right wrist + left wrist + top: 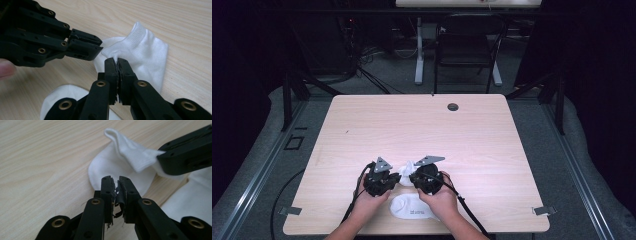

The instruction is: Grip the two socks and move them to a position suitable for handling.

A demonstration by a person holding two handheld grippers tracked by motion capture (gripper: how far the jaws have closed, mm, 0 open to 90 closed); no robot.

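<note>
A white sock [407, 169] lies on the wooden table [422, 130] near its front edge, between my two grippers. My right gripper [117, 60] is shut on the sock's [142, 52] ribbed cuff, and the fabric bunches at its tips. From the left gripper view that cuff [135, 155] is lifted off the table by the right gripper [160, 157]. My left gripper [115, 182] is shut, tips over the sock's rounded end, with no fabric visible between its torn pads. Facing each other, the left gripper [397, 178] and right gripper [413, 178] nearly touch.
A second white sock [412, 209] lies flat by the front edge under the hands, also visible as a second sock [62, 93]. A round cable hole [453, 106] sits at the far edge. Beyond the table stand a chair [464, 45] and a desk leg.
</note>
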